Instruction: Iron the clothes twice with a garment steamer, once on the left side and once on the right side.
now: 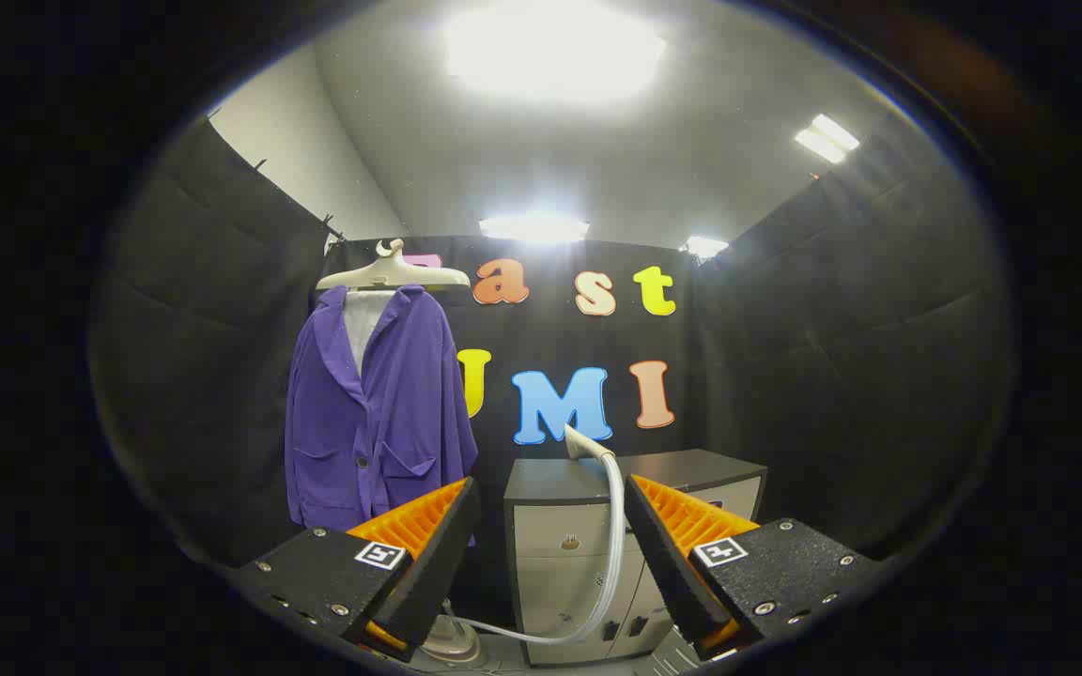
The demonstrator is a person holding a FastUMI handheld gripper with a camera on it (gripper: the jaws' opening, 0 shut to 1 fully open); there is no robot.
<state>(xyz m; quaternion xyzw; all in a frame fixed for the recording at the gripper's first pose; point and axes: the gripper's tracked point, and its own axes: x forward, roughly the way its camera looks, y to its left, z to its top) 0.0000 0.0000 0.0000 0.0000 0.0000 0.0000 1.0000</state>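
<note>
Gripper view. The gripper [552, 526] is held well back from the work, its two fingers spread wide apart with nothing between them. Beyond the fingers stands a low cabinet [541, 483] with a dark top and pale drawer fronts. The steamer head [584, 445] rests on that top, near its front edge, and its pale hose [618, 535] drops down the cabinet face between the fingers, then curves across the floor to the steamer base [452, 646], which sits low beside the left finger and is partly hidden by it. To the left of the cabinet and apart from it, a purple jacket [377, 413] hangs on a pale hanger [394, 272] against the black cloth wall, open at the collar over a white lining, its front facing the camera.

Progress, as judged from this arrangement: the steamer head lies ungrasped and away from the garment, so the work appears to be at its opening stage. Grasping the head, the left pass and the right pass all seem to remain.
</note>
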